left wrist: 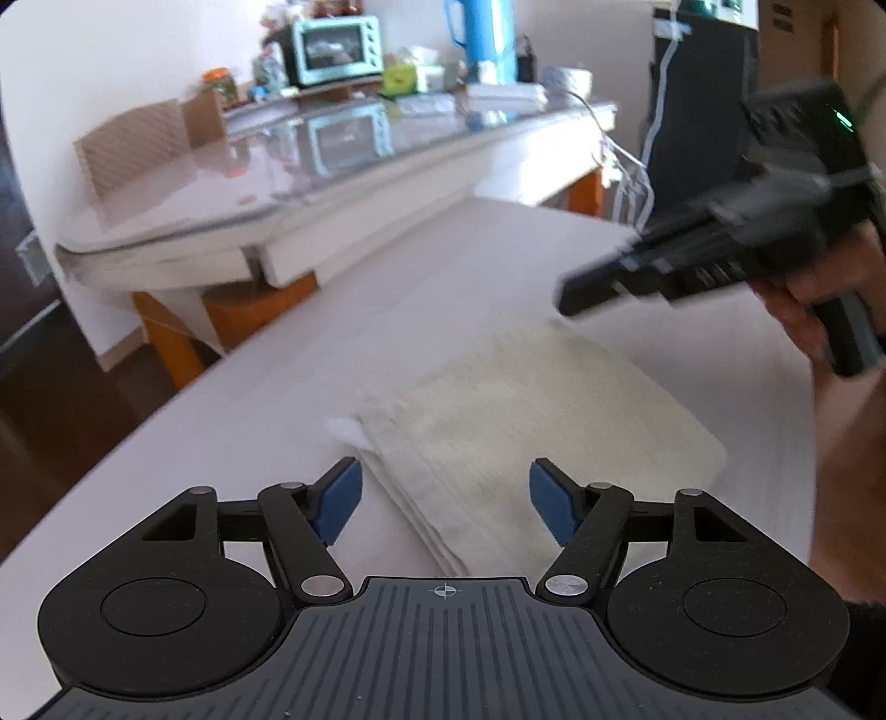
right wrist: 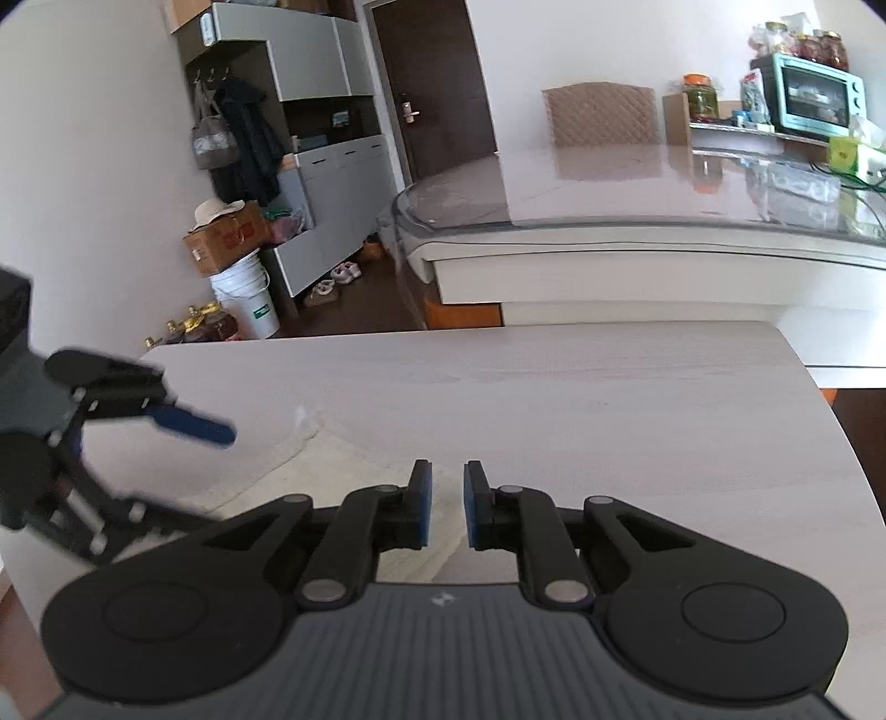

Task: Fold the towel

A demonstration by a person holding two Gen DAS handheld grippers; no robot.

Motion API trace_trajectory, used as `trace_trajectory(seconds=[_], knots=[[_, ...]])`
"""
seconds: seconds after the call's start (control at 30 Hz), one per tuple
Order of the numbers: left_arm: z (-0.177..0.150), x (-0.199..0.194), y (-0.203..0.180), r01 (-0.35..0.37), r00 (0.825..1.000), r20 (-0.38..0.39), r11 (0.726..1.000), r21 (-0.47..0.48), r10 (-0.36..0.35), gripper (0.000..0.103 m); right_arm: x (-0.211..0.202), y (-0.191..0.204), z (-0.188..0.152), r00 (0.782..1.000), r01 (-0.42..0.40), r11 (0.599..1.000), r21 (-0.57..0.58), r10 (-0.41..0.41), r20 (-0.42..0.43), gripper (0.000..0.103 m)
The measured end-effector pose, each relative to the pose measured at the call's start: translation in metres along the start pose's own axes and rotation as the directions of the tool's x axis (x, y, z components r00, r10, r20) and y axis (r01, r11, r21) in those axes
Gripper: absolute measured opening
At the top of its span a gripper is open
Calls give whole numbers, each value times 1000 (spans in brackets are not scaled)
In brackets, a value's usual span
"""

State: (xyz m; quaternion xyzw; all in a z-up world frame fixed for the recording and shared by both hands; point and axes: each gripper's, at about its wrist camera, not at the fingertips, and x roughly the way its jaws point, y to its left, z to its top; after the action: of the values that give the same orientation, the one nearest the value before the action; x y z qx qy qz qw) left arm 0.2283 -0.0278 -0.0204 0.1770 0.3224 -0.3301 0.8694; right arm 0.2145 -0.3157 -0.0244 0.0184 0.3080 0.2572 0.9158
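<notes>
Towel first: the cream terry towel (left wrist: 531, 421) lies folded in a thick rectangular stack on the pale wood-grain tabletop (left wrist: 266, 421), flat, with its layered edges towards our left gripper. In the left wrist view its long axis runs from the near left corner up and away to the right, and a small white tag sticks out at the far left corner.

Our left gripper (left wrist: 446, 501) hangs just above the near edge of the towel, its blue pads spread wide with nothing between them. Our right gripper (right wrist: 446, 501) hovers over the far end of the towel; its pads stand nearly together with a narrow gap, and they grip nothing. In the left wrist view it appears blurred at the right, held in a hand (left wrist: 803, 310), clear of the cloth.

Nothing else rests on the tabletop near the towel. Beyond it stands a glass-topped white dining table (right wrist: 637, 221) carrying a mint-green toaster oven (left wrist: 338, 47), a tall blue thermos jug (left wrist: 482, 39) and jars. Farther off we see a grey cabinet (right wrist: 310, 72), a dark brown door (right wrist: 432, 83) and a white plastic bucket (right wrist: 246, 302).
</notes>
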Motion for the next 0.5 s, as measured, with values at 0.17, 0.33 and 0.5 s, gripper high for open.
trace_trajectory(seconds=[0.17,0.33,0.5], knots=[[7,13,1,-85,996,-29,996,24,86,72,15,8,-3,999,30,999,-46,-32,-42,13],[-1,17,-3,-111,992,-51,991,75,115,72,27,16,-2,998,22,996,-91,-27,-50,14],[-4,12,1,-112,993,-40,992,53,114,72,21,12,3,999,17,998,-64,-19,-32,14]])
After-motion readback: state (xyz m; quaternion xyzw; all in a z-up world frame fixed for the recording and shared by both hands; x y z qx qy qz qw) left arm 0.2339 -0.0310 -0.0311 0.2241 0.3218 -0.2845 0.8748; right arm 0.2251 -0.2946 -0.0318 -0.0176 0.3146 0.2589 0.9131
